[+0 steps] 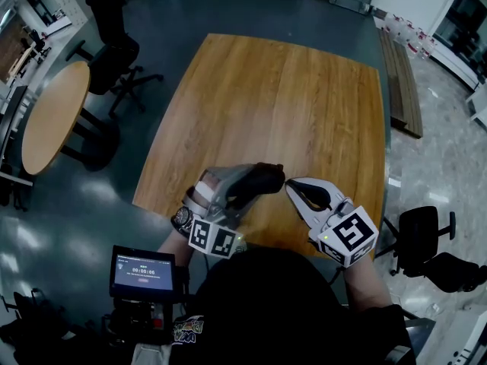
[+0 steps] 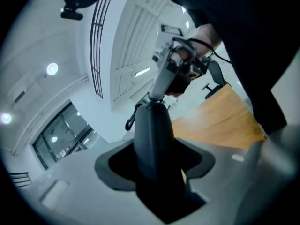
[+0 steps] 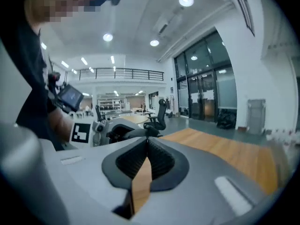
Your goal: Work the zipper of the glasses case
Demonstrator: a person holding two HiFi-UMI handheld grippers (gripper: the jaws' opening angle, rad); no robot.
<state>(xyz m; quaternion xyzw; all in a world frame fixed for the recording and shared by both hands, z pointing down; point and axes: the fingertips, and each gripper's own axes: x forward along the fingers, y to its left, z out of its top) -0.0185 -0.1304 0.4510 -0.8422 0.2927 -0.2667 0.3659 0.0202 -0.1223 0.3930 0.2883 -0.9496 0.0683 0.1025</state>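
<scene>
One broad rectangular wooden table (image 1: 266, 105) fills the view below both tools, which hang above its near edge. The left gripper (image 1: 247, 186) has its jaws set fairly wide and clamped on a black oval glasses case (image 2: 153, 139), held clear of the tabletop. The right gripper (image 1: 289, 185) has its jaws pressed together, with the tips touching the case's far end; whether they pinch the zipper pull cannot be made out. A small black loop (image 2: 130, 122) dangles beside that end.

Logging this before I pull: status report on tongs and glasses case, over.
Left tongs clamped on glasses case, held over table. Right tongs shut at case's end; hold unconfirmed. Nothing in the way.
</scene>
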